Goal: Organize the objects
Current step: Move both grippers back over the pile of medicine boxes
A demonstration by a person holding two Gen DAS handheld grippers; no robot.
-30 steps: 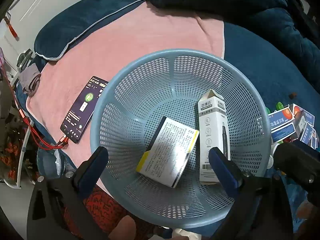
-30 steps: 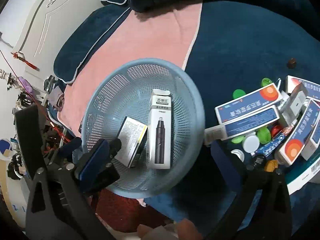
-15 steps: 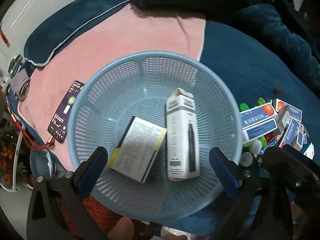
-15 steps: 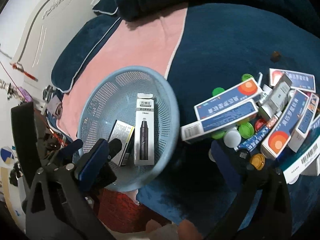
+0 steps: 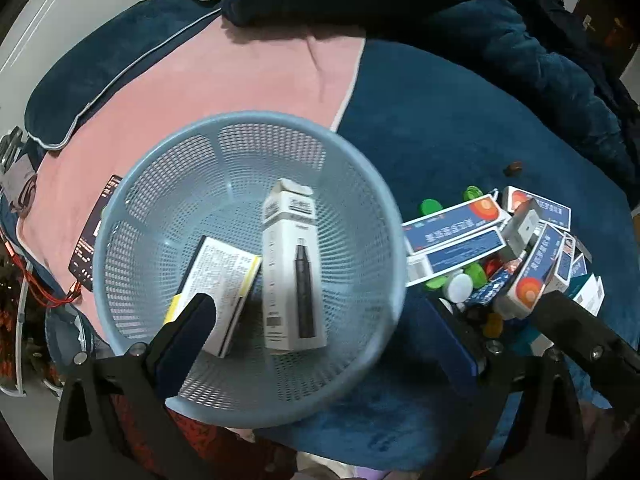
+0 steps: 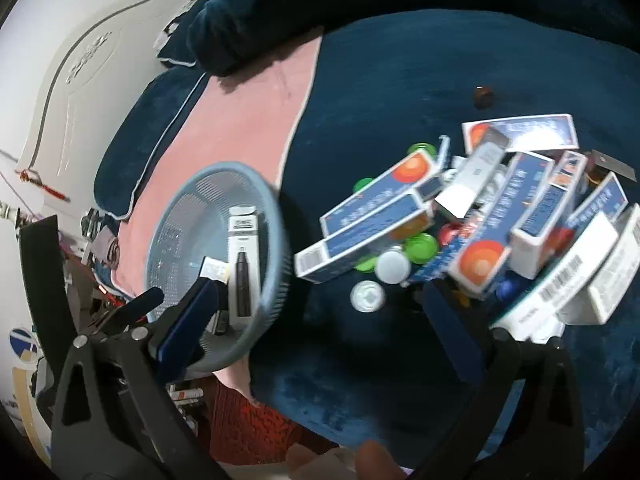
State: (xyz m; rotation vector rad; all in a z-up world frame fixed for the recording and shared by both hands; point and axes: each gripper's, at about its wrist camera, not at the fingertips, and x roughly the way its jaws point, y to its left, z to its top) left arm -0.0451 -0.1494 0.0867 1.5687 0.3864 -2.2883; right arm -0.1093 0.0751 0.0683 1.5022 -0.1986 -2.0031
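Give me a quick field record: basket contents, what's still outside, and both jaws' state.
basket: light blue mesh, on the bed
in basket: white trimmer box; yellow-edged box beside it
still outside: pile of blue-and-white boxes and bottle caps, right of the basket
left gripper: jaws open, empty
right gripper: jaws open, empty
phone: left of the basket

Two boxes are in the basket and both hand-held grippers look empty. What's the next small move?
Probably lower the right hand-held gripper, open and empty, onto the nearest blue box at the pile's edge; it lies just outside the basket.
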